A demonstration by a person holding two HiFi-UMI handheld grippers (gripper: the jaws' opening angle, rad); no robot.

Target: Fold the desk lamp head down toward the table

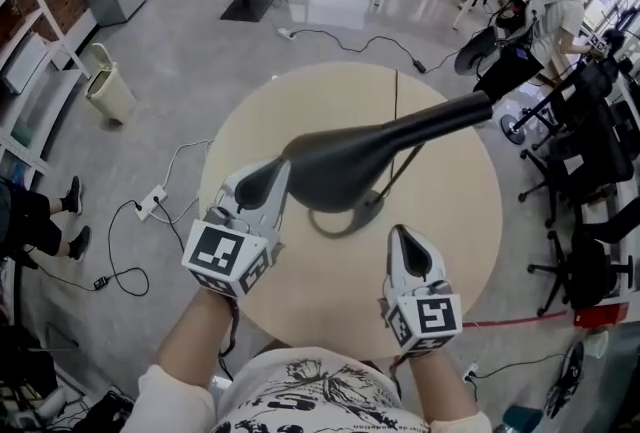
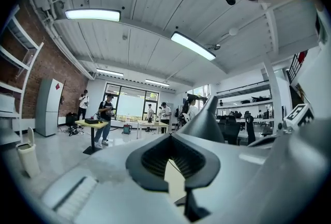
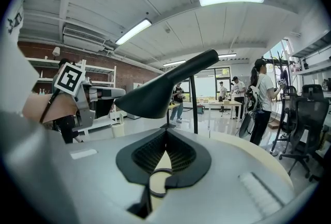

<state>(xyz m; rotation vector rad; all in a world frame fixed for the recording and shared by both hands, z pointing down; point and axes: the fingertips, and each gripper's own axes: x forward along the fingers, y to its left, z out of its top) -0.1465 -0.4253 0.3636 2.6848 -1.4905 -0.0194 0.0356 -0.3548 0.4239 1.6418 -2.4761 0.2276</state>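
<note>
A black desk lamp stands on the round beige table [image 1: 455,221]. Its long head [image 1: 370,151] lies roughly level above the tabletop, and its ring base [image 1: 345,218] sits under it. The left gripper [image 1: 272,173] is shut with its tip right beside the wide end of the lamp head [image 2: 206,120]; contact cannot be told. The right gripper [image 1: 402,235] is shut and holds nothing, low and to the right, apart from the lamp. From the right gripper [image 3: 166,133] I see the lamp head [image 3: 160,92], the thin stem [image 3: 192,106] and the left gripper [image 3: 106,94].
Black office chairs [image 1: 590,171] crowd the right side, with a person [image 1: 560,11] beyond them. Cables and a power strip [image 1: 152,203] lie on the floor at the left. A white bin [image 1: 108,86] stands further left, and another person's feet [image 1: 72,216] show at the left edge.
</note>
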